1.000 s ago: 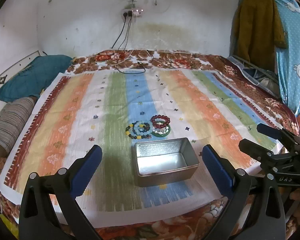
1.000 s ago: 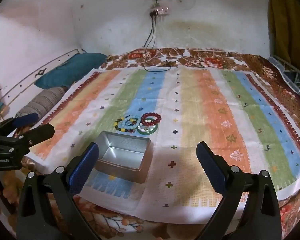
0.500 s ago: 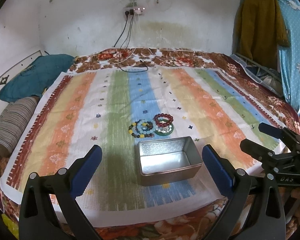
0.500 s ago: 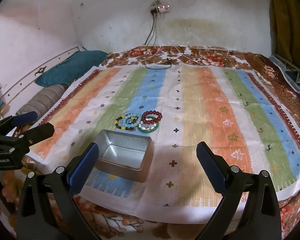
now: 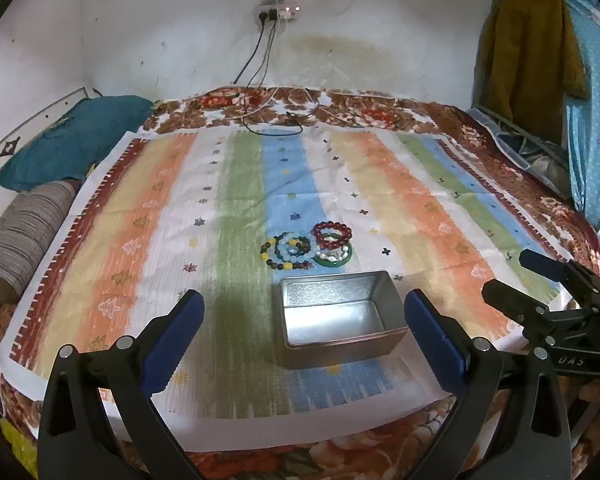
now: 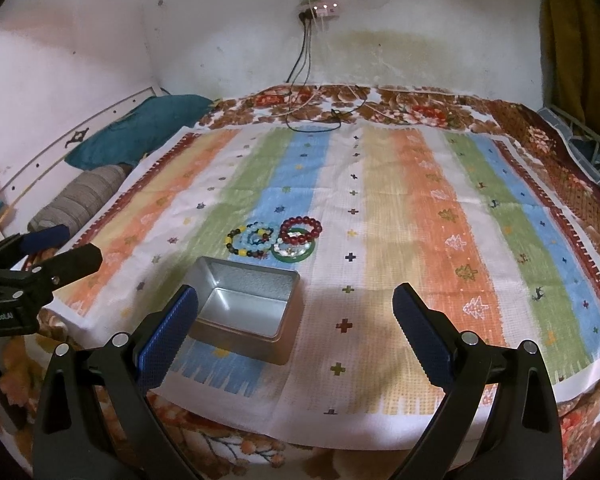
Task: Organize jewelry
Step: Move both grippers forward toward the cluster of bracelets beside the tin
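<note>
An open, empty metal tin (image 5: 338,318) (image 6: 246,310) stands on the striped cloth (image 5: 160,240) near the bed's front edge. Just behind it lies a cluster of bead bracelets: a red one (image 5: 332,234) (image 6: 302,229), a green bangle (image 5: 334,258) (image 6: 293,254), a pale blue one (image 5: 294,249) (image 6: 256,240) and a dark multicoloured one (image 5: 274,262). My left gripper (image 5: 304,322) is open and empty, held in front of the tin. My right gripper (image 6: 296,318) is open and empty, to the tin's right; it shows at the left wrist view's right edge (image 5: 512,280).
A teal pillow (image 5: 72,144) and a striped bolster (image 5: 24,236) lie at the left. Cables (image 5: 276,120) run from a wall socket onto the bed's far end. Clothes (image 5: 540,40) hang at the right. The floral bedspread (image 6: 420,112) borders the cloth.
Both grippers have drifted slightly; the tin and bracelets sit a little further right in the left wrist view. Nothing was grasped or moved on the cloth.
</note>
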Motion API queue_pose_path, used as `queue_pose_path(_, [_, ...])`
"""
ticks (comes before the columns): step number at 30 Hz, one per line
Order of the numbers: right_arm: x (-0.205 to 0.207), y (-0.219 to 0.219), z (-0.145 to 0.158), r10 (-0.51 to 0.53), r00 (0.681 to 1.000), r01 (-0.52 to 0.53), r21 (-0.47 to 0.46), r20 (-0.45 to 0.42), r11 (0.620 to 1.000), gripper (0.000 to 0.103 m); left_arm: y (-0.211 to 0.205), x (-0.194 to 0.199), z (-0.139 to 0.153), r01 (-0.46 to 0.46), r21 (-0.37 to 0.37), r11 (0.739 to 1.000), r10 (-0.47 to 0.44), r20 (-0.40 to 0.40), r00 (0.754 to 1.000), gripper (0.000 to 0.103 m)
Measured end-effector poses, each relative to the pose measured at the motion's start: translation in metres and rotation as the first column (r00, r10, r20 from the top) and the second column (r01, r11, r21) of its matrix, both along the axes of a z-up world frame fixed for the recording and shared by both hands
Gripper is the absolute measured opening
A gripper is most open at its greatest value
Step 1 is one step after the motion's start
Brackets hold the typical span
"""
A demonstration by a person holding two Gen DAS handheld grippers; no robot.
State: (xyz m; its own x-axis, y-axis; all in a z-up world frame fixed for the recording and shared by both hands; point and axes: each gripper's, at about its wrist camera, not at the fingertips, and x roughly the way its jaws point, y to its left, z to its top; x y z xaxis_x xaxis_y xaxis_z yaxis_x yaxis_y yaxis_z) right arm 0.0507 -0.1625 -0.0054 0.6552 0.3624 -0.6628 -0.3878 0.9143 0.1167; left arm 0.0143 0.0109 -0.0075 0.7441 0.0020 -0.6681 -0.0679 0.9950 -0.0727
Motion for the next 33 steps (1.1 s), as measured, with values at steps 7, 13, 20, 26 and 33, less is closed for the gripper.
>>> queue_pose_path(7, [0.008, 0.001, 0.001, -0.004, 1.000, 0.004, -0.003, -0.008, 1.000, 0.099, 0.001, 0.011, -0.002, -0.013, 0.006, 1.000, 0.013, -0.020, 1.000, 0.097])
queue_pose_path(13, [0.017, 0.002, 0.004, -0.018, 1.000, 0.018, -0.009, -0.009, 1.000, 0.099, 0.001, 0.021, -0.006, -0.020, 0.024, 1.000, 0.021, -0.053, 0.998, 0.097])
queue_pose_path(20, [0.027, 0.007, 0.006, -0.007, 1.000, 0.007, -0.030, -0.016, 1.000, 0.099, 0.001, 0.037, -0.008, -0.001, 0.054, 0.999, 0.004, -0.059, 0.998, 0.097])
queue_pose_path(26, [0.041, 0.008, 0.007, -0.024, 0.999, 0.022, -0.031, -0.044, 0.999, 0.099, 0.003, 0.055, -0.007, -0.021, 0.071, 0.997, 0.027, -0.084, 0.996, 0.098])
queue_pose_path(33, [0.063, 0.012, 0.009, -0.030, 0.998, 0.028, -0.036, -0.064, 0.999, 0.099, 0.015, 0.073, -0.007, -0.040, 0.027, 0.999, 0.043, -0.102, 0.994, 0.098])
